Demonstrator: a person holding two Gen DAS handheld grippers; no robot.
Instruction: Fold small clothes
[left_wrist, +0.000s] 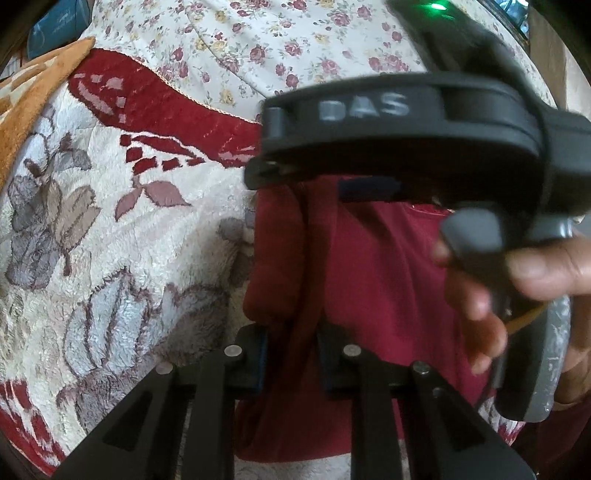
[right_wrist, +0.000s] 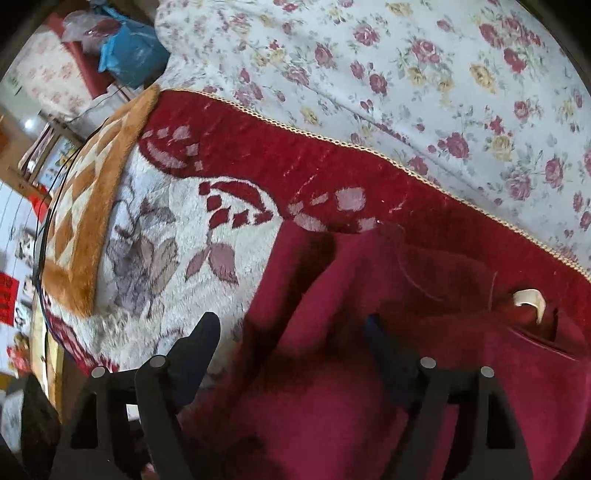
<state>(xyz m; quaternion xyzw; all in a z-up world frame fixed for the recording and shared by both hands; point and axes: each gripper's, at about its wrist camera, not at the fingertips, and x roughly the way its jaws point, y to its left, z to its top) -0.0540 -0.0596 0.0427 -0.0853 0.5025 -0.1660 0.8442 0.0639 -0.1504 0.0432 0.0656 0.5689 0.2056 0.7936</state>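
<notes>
A small dark red garment (left_wrist: 373, 280) lies bunched on a plush red-and-white floral blanket (left_wrist: 122, 229). My left gripper (left_wrist: 291, 354) is shut on a fold of the garment's left edge. My right gripper (left_wrist: 369, 195) shows in the left wrist view, held by a hand just above the garment's far part. In the right wrist view the garment (right_wrist: 332, 369) fills the lower middle, with a white neck label (right_wrist: 532, 299) at the right. My right gripper (right_wrist: 291, 332) stands open, one finger beside the cloth and the other over it.
A white sheet with small roses (right_wrist: 424, 74) covers the bed beyond the blanket. An orange-and-white plush cushion (right_wrist: 85, 214) lies at the left edge. A blue bag (right_wrist: 133, 55) and clutter sit at the far left.
</notes>
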